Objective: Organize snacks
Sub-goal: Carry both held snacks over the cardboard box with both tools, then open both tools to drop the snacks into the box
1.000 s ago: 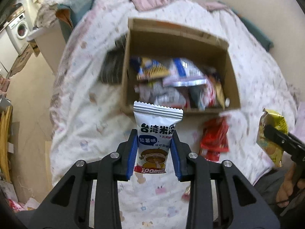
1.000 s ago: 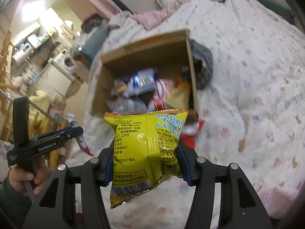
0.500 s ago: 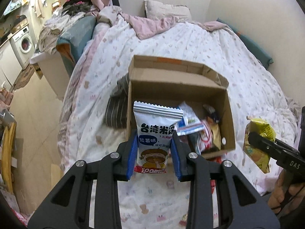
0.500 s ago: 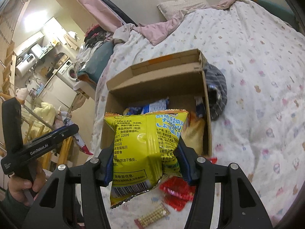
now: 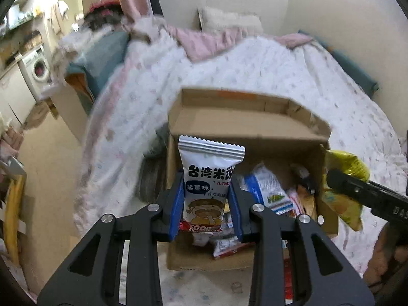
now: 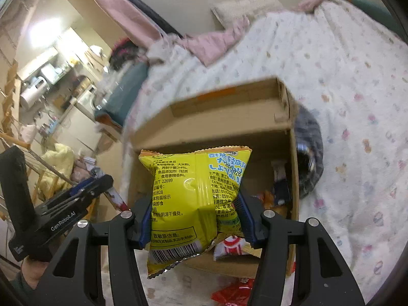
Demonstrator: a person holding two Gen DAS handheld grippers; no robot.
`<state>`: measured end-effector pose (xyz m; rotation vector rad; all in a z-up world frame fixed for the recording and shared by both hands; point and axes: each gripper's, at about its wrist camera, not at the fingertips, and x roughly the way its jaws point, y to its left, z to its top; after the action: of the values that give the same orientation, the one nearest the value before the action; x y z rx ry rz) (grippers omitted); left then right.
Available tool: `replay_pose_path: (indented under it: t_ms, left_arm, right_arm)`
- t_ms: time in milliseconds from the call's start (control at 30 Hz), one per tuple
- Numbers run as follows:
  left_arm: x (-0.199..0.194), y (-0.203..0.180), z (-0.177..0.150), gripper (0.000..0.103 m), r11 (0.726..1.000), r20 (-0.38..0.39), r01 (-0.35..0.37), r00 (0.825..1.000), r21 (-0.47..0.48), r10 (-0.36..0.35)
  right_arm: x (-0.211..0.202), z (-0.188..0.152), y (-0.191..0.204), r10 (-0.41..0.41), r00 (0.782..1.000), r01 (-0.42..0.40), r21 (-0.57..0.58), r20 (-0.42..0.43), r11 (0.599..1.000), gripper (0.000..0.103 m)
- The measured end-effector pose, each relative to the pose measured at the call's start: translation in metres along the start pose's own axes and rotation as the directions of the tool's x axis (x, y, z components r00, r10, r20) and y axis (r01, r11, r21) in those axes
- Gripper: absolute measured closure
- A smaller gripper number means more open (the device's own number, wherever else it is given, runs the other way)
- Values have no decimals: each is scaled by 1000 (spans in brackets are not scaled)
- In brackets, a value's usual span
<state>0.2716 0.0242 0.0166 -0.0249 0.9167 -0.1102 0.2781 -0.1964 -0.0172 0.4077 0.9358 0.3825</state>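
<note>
White rice-cracker pack (image 5: 209, 183) clamped upright in left gripper (image 5: 207, 204), blue pads (image 5: 178, 204) pinching its lower half, crimped top standing free, w/ the pack hanging over the near-left part of the cardboard box (image 5: 255, 127). Held low on the body prob. so the pack can drop straight in once the jaws part. Yellow chip bag (image 6: 196, 199) squeezed at the waist by right gripper (image 6: 195, 219), pads biting in from both sides, barcode end dangling below, bag sitting over the near edge of the box (image 6: 229, 117). Same logic there: gripped mid-bag, puffed ends free, ready for release.

Inside the box: blue-and-white pack (image 5: 265, 188) plus mixed wrappers, partly hidden behind both held items. Far flap folded back, so mouth wide open. Just outside the near wall, red wrappers (image 6: 234, 290) on the printed bedspread (image 6: 344, 76), not yet boxed. Dark striped cloth (image 6: 308, 153) tucked against the box's right side in the right view.

Vs. a sec ago: box sits lower and closer in both views, more of its back flap and the pillow end beyond it showing; both hands carried nearer the box, left pack now overlapping the box interior rather than short of its near wall. Grips unchanged, both packs sitting the same in the jaws.

Judgement: drop-off step, two snacks about to go in, loose ones remaining.
</note>
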Motion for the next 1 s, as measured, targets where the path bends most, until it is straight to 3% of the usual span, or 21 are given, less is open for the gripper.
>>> replay_pose_path:
  t_ms: [67,167,267,433,533,600,633,667,700,767,1000]
  left_arm:
    - [12,4,1,74,999,-42,43,998,-32,-45]
    - [24,9,-1,74,997,-64,42,997,-65,-46]
    - [35,13,-3,74,990,-100,84,990,-109,-95]
    - [42,7,-7,74,993,-120,76,989,-87,-86]
    - [43,4,-7,74,992,-129,86,987,-88,-97]
    - [45,3,-7,74,993,-139,89,985,-76,-99]
    - [46,1,-8,73,994,-147,85,985,-65,-94]
    - [46,1,-8,68,995,-153,80,984,-57,-88]
    - [47,-1,-10,62,997,-161,64,984,-42,-70]
    - [46,-2,-10,34,999,-156,43,987,-30,-47]
    - [40,-5,-9,30,999,-139,53,989,-6,-53]
  right_arm:
    - [11,3,-3,-2,1000,2,-1,-26,1000,46]
    - [18,6,-5,-10,999,10,-4,-39,1000,46]
    - [27,6,-7,-5,998,5,13,-59,1000,46]
    - [38,5,-8,-8,997,9,17,-78,1000,45]
    - [39,8,-12,-59,997,61,38,-48,997,44]
    - [38,9,-17,-87,996,89,65,-35,994,39]
    - [37,10,-20,-86,996,88,76,-31,993,27]
    - [35,11,-22,-75,997,77,86,-24,993,18]
    - [34,11,-24,-68,998,69,90,-19,994,15]
    - [30,12,-27,-69,998,70,99,-11,993,13]
    - [30,13,-26,-45,999,47,85,-21,995,13]
